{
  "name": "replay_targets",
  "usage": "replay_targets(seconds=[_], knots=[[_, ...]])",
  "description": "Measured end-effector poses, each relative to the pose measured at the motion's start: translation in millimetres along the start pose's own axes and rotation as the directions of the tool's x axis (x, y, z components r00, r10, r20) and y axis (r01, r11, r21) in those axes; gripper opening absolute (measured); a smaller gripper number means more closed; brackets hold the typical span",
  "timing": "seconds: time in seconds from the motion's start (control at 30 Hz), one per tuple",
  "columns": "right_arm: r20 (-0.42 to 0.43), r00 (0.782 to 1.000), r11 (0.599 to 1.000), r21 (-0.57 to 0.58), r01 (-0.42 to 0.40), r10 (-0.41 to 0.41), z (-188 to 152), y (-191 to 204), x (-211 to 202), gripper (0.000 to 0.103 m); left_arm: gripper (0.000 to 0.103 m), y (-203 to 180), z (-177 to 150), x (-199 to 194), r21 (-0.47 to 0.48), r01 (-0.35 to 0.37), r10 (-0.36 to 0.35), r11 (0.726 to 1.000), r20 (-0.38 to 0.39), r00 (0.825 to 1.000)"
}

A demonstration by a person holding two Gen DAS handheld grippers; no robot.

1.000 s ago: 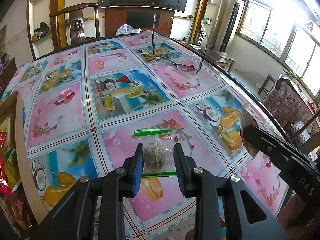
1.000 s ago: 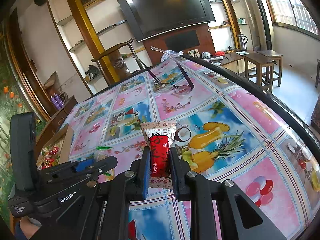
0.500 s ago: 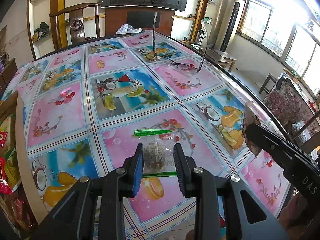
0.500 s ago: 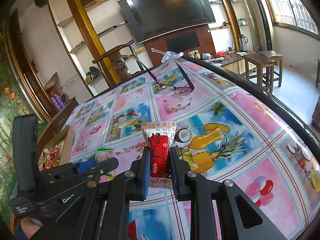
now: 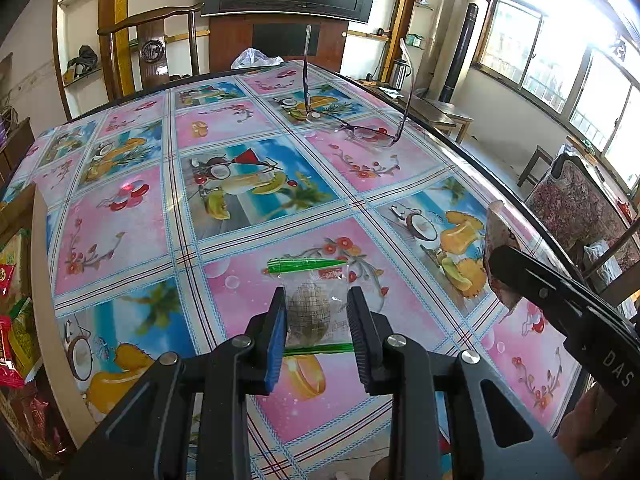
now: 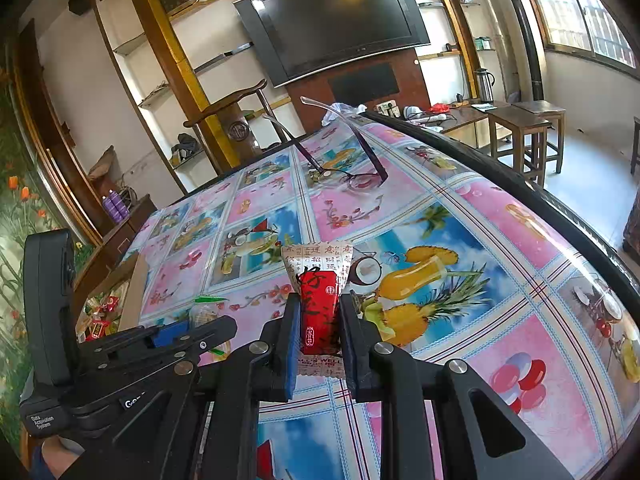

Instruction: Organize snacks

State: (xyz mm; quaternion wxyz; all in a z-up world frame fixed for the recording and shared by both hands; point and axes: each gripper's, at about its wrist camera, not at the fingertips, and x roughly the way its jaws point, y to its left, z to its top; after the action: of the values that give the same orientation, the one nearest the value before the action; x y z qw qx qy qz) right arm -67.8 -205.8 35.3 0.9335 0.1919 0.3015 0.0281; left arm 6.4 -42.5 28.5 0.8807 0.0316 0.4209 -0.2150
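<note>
Left claw (image 5: 317, 322) is clamped on a clear-wrapped round snack (image 5: 310, 312), a pale ball in a see-through packet with green sealed ends, which lies on the patterned surface (image 5: 120, 232) or sits just above it; I cannot tell which. Right claw (image 6: 320, 334) is clamped on a red-and-white wrapped snack (image 6: 318, 306), held upright between its pads over the same surface. From the left wrist view the right claw reaches in at the right edge with its packet.

At the left edge of the surface an open cardboard box (image 6: 134, 292) holds several bright packets already, red and yellow ones among them, so I judge part of the sorting done. These 2 snacks are the only loose ones visible on the surface, and both are gripped but not yet in the box. What seems left is carrying each over to the box and letting go. A pair of glasses (image 5: 362, 130) rests farther back on the surface, well apart from both claws, and looks to be no part of the job.
</note>
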Motion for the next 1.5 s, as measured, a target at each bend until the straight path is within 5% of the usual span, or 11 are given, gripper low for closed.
replay_targets(seconds=[1.5], knots=[[-0.010, 0.999, 0.999, -0.015, 0.032, -0.032, -1, 0, -5, 0.020, 0.028, -3, -1, 0, 0.010, 0.003, -0.003, 1.000, -0.008, 1.000]])
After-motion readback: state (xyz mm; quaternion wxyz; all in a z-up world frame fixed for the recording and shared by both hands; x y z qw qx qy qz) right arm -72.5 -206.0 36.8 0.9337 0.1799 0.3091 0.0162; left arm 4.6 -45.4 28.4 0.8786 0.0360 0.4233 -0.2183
